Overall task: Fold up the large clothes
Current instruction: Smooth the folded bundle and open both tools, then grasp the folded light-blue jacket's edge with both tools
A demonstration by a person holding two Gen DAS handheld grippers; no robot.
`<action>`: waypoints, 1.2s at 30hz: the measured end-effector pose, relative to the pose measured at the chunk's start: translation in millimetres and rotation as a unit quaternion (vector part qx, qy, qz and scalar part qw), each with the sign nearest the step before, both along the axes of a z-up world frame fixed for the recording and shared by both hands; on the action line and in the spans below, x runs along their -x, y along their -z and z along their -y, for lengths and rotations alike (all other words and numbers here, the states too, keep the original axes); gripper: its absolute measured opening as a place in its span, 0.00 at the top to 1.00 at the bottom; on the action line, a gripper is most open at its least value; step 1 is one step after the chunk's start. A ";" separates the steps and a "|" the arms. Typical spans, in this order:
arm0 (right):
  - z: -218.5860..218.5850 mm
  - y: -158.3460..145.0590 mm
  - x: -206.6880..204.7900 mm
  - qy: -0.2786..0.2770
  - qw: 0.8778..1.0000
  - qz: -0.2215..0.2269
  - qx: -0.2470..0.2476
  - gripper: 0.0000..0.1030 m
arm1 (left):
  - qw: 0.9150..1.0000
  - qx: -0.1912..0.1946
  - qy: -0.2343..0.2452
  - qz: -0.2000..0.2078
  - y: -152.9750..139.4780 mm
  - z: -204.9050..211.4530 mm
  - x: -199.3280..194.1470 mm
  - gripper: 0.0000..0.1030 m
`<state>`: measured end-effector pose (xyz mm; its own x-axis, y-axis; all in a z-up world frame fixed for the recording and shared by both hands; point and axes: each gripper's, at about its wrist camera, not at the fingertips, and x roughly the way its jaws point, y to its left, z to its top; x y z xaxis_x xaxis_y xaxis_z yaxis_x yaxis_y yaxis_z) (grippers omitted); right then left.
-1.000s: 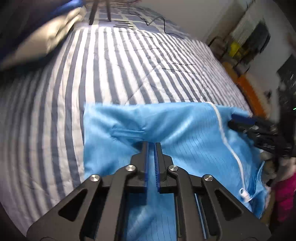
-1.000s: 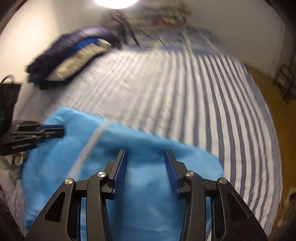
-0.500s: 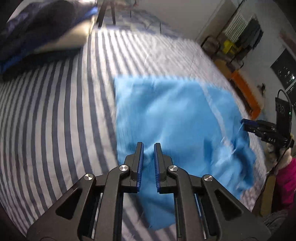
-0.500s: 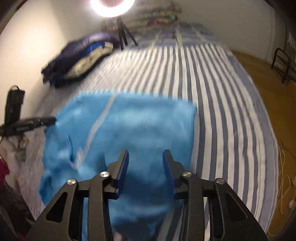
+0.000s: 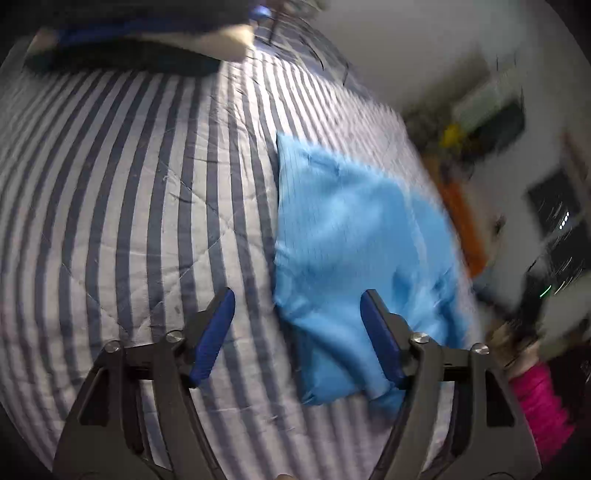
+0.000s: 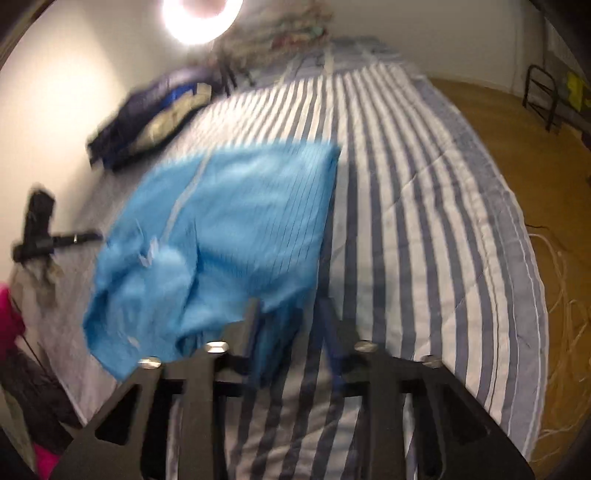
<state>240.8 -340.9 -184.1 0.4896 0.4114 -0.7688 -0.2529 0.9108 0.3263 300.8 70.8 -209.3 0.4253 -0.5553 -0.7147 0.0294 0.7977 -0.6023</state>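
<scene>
Left tongs (image 5: 297,306): The jaws had just swung wide apart. Nothing was pinched between the blue pads. The edge of the cloth lay under the gap, not squeezed.
Right tongs (image 6: 291,314): The jaws had just opened some more and stood apart. A corner of the cloth sat by the left finger, but the picture was too blurry to see a touch.
Blue garment (image 5: 354,236): It lay folded over on the bed, ahead of both tongs. A pale zip line (image 6: 186,195) ran down it. The near end was bunched and rumpled.
Striped bed cover (image 5: 129,192): It spread out under the cloth, past both tongs.
Dark bundle (image 6: 147,114): It sat far beyond the cloth, near the wall.
Ring lamp (image 6: 201,16): It shone at the far end.
</scene>
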 end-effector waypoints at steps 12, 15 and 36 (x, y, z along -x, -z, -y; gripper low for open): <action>32.0 58.7 -59.3 0.035 0.978 -0.095 -0.180 0.50 | 0.988 0.133 0.000 -0.072 48.2 2.0 -32.2 0.32; 37.3 66.3 -59.1 0.035 0.967 -0.099 -0.234 0.58 | 0.987 0.141 0.008 -0.080 53.2 11.5 -41.0 0.48; -65.0 -27.4 -38.1 -0.048 0.998 -0.012 -0.042 0.96 | 0.995 -0.046 0.065 0.053 -29.5 81.3 -26.4 0.97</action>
